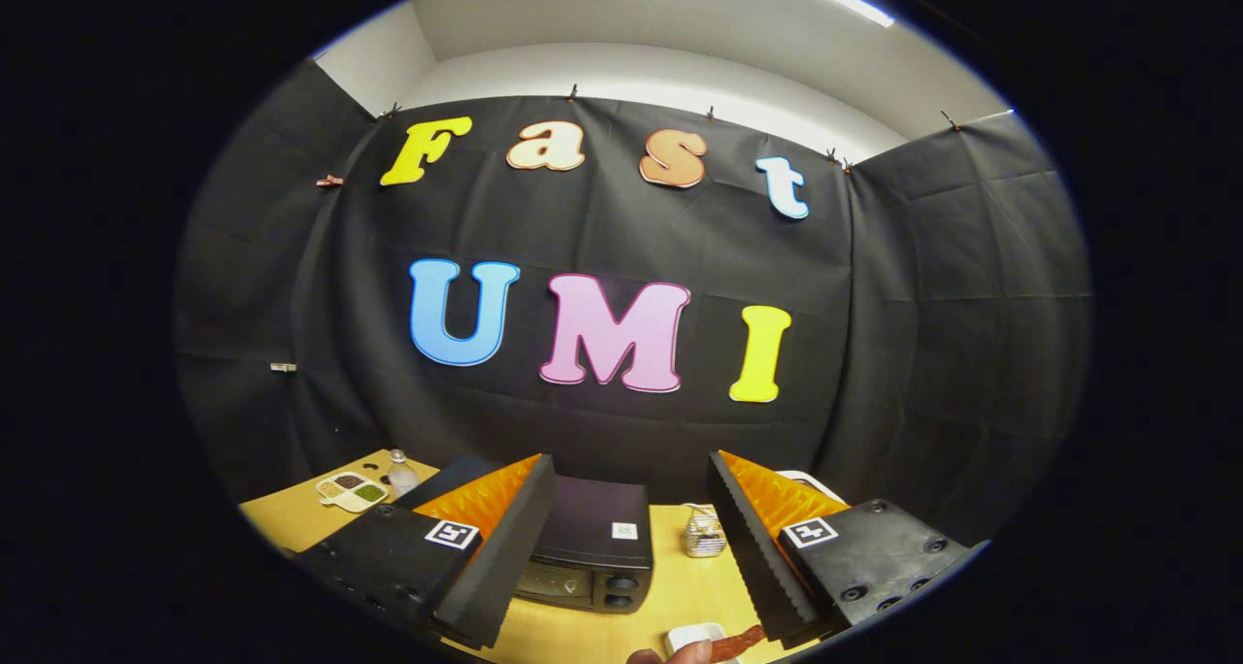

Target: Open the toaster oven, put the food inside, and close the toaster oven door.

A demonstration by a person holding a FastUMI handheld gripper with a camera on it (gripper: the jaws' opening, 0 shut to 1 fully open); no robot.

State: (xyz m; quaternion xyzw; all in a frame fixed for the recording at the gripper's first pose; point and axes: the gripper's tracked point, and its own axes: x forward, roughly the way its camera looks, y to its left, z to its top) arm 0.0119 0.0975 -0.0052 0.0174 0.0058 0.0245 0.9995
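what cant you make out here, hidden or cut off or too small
- Oven: the tool's open fingers cover its left side; whether the door is shut is unclear.
- Food: a reddish strip beside a white dish, both cut off at the gripper view's bottom edge; kind unclear.
- Hand: a fingertip alone, cut off.
- Tray and bottle: too small to tell the contents.

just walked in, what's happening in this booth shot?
A handheld gripper hangs open above the wooden table, holding nothing. The black toaster oven sits between and beyond its fingers, door apparently shut. A person's fingertip touches a reddish strip of food by a small white dish, just ahead of the fingers.
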